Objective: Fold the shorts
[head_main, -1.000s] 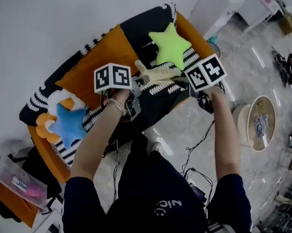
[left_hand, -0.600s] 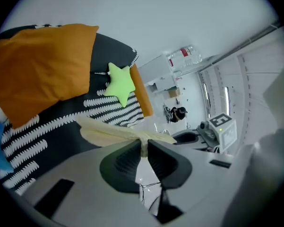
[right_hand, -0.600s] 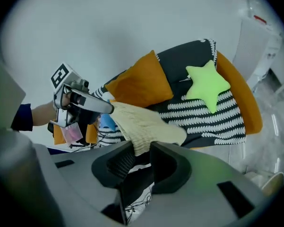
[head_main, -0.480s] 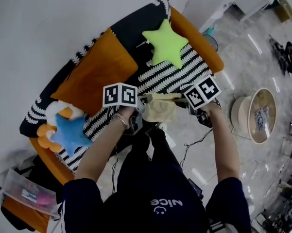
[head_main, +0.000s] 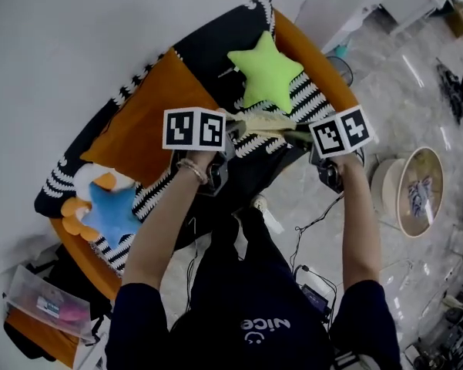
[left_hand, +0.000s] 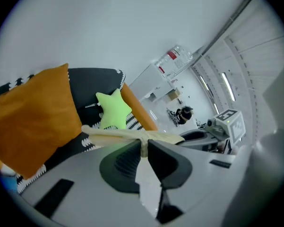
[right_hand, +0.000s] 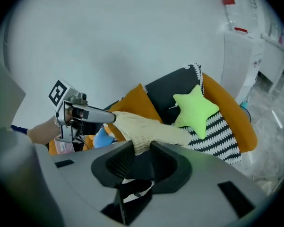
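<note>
Two grippers, left gripper [left_hand: 143,144] and right gripper [right_hand: 142,149], each pinch one end of the single pair of shorts [head_main: 263,122], stretched in the air above the sofa [head_main: 216,43]. Probable step: laying it flat; next, lower both ends evenly. Beside: one green star cushion [head_main: 266,74], one blue star cushion [head_main: 112,211], one orange cushion [head_main: 150,116].

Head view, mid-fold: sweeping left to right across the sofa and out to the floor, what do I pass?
Blue star-shaped plush toy → orange cushion → left gripper → cream knitted shorts, stretched between both grippers → right gripper → round beige basket on the floor.
</note>
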